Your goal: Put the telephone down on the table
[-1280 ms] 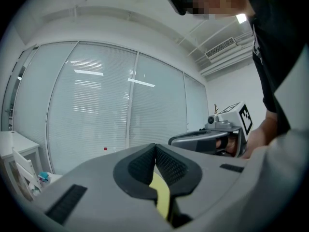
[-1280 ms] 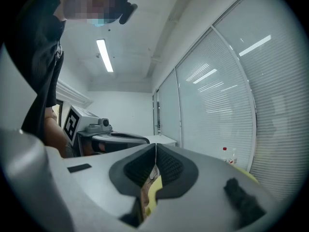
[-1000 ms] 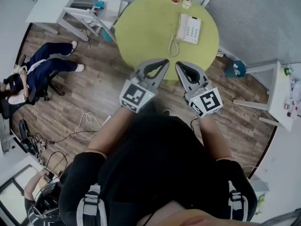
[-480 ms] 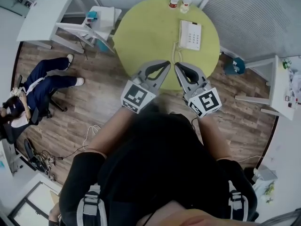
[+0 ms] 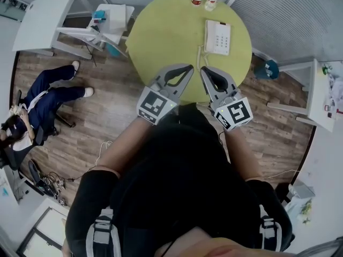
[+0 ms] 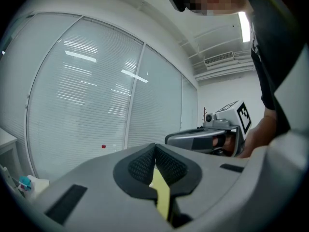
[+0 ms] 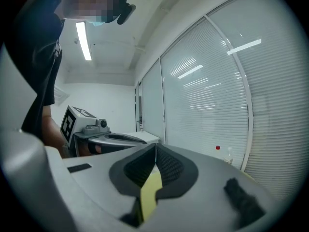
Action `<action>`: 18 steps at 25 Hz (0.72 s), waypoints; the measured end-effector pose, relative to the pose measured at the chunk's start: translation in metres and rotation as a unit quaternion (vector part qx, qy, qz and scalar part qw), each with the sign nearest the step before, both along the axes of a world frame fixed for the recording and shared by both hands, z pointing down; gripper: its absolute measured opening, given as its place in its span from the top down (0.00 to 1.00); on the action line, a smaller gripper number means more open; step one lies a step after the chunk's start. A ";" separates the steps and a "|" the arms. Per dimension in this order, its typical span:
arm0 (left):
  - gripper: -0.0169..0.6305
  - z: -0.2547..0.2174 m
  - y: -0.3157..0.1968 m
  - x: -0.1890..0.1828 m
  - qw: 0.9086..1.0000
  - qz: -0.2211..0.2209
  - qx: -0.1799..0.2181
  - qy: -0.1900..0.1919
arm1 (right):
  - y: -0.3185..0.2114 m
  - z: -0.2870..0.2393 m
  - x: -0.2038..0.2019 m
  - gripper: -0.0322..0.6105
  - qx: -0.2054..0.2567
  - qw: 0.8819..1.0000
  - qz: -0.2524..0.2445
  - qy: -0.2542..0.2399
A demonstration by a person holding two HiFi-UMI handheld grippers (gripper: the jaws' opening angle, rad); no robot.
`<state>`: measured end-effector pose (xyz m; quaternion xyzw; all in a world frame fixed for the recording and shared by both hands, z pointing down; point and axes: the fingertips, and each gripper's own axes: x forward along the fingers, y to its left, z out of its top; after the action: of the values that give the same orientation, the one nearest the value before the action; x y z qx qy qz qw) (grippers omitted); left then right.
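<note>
Both clenched, nothing between jaws: left tongs [image 5: 188,68], right tongs [image 5: 204,70]. telephone [image 5: 218,37] ahead of right tongs' tips, well apart, lying flat on green table [image 5: 161,31], ungripped. Judgement: telephone already down; either finished or not begun.

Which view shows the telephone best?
The head view: it shows the telephone whole, from above, lying on the round green table. Neither gripper view shows it at all; each looks level, past its own body towards the window blinds.
</note>
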<state>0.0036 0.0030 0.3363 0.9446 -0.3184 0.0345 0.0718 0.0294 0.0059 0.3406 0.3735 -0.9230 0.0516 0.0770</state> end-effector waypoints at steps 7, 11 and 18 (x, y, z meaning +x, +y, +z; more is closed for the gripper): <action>0.95 0.008 -0.036 0.013 1.000 -0.016 0.002 -0.008 | -0.043 0.013 0.026 0.92 -0.004 1.000 0.018 0.006; 0.95 0.019 -0.060 0.020 0.999 -0.030 0.003 -0.019 | -0.072 0.024 0.040 0.92 -0.009 0.999 0.027 0.013; 0.95 0.038 -0.100 0.050 0.999 -0.035 -0.004 -0.028 | -0.111 0.041 0.065 0.92 -0.025 0.999 0.019 0.010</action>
<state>0.0536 -0.0974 0.3741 0.9313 -0.3528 0.0596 0.0677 0.0946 -0.1049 0.3819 0.3894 -0.9134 0.0719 0.0948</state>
